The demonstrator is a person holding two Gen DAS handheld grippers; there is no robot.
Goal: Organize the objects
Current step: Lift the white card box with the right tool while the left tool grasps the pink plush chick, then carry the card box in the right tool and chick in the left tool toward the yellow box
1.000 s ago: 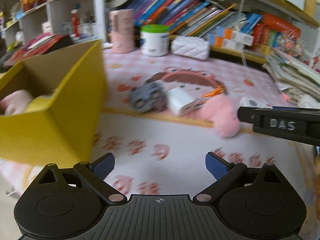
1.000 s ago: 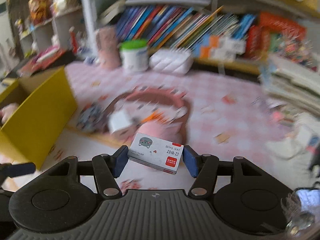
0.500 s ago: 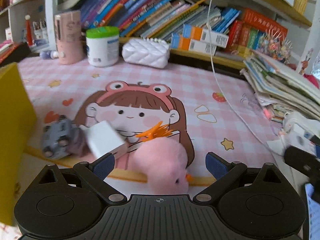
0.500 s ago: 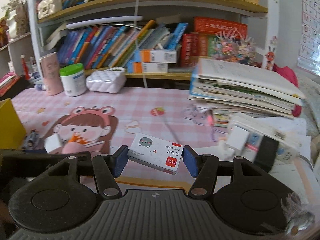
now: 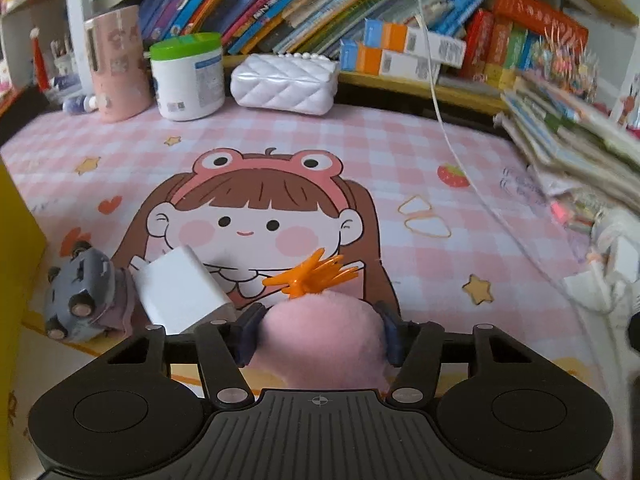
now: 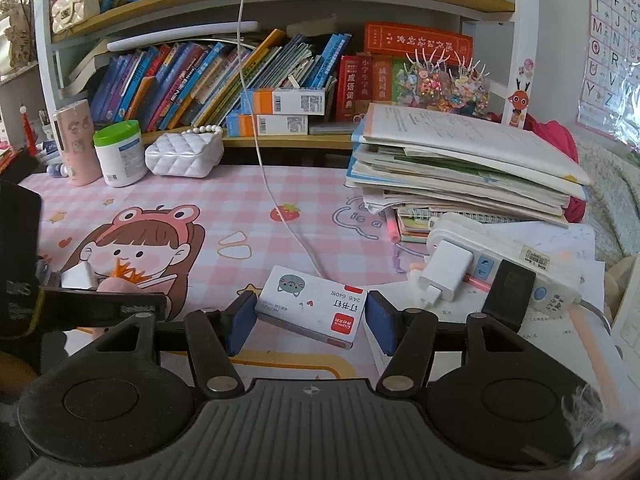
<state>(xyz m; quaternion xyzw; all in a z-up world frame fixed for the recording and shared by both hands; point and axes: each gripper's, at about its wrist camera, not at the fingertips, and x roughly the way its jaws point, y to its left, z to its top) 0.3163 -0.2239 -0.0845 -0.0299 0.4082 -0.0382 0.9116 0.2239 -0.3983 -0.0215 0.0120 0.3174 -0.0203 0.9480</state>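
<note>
My left gripper (image 5: 319,336) is shut on a pink plush toy (image 5: 322,340) with an orange tuft (image 5: 314,277), low on the pink desk mat (image 5: 400,152). A white charger block (image 5: 180,288) and a grey toy (image 5: 78,292) lie just to its left. My right gripper (image 6: 306,318) is shut on a small white staple box (image 6: 310,305) with a cat face and red label, held above the mat's front edge. The left gripper and the plush toy (image 6: 114,286) also show at the left of the right wrist view.
A yellow box edge (image 5: 16,248) stands at the far left. At the back are a pink cup (image 5: 116,64), a green-lidded jar (image 5: 188,76) and a white quilted purse (image 5: 284,84). A book stack (image 6: 460,168), a power strip (image 6: 504,260) and a white cable (image 6: 280,208) are on the right.
My left gripper swung from the yellow box to the pink plush toy and closed on it. My right gripper kept hold of the staple box and steadied over the mat's front.
</note>
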